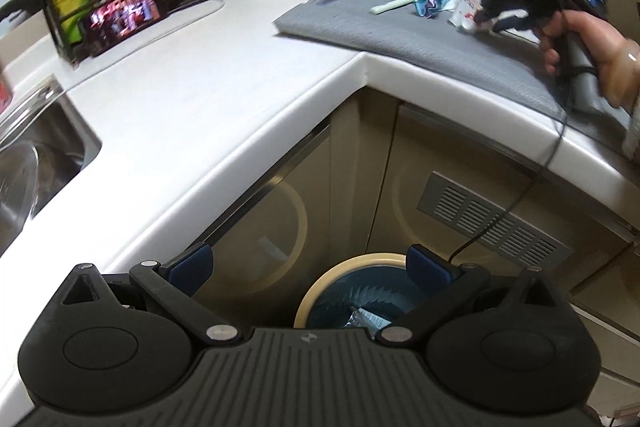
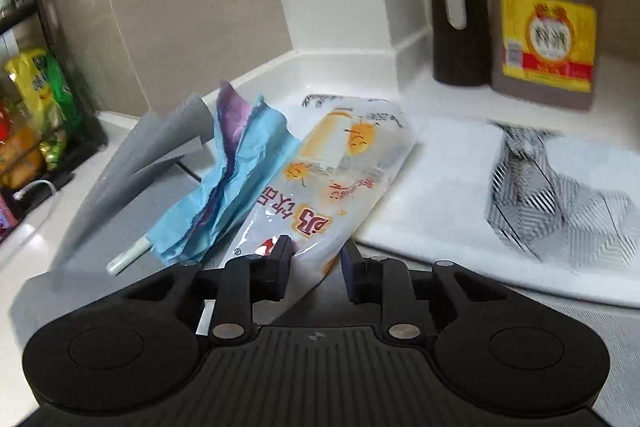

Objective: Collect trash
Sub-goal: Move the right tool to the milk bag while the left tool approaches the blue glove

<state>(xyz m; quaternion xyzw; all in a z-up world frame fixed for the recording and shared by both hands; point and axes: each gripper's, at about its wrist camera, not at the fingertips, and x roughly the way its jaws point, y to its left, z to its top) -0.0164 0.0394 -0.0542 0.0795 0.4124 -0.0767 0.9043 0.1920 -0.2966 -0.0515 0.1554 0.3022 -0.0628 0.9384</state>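
- The trash bin (image 1: 320,291) is sitting half hidden behind the left gripper (image 1: 310,263).
- The sink (image 1: 36,163) is running off the frame's left edge.
- The right gripper (image 1: 486,21) is showing blurred in the left wrist view.
- The oil jug (image 2: 546,7) is losing its top at the edge.

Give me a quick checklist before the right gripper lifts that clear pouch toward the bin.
1. Right gripper jaws around clear pouch: ok.
2. Pads firmly pressing pouch: cannot tell.
3. Blue wrapper clear of jaws: ok, beside the pouch.
4. Bin open: ok, trash already inside.
5. Left gripper open, empty, above bin: may block the drop, not ok.
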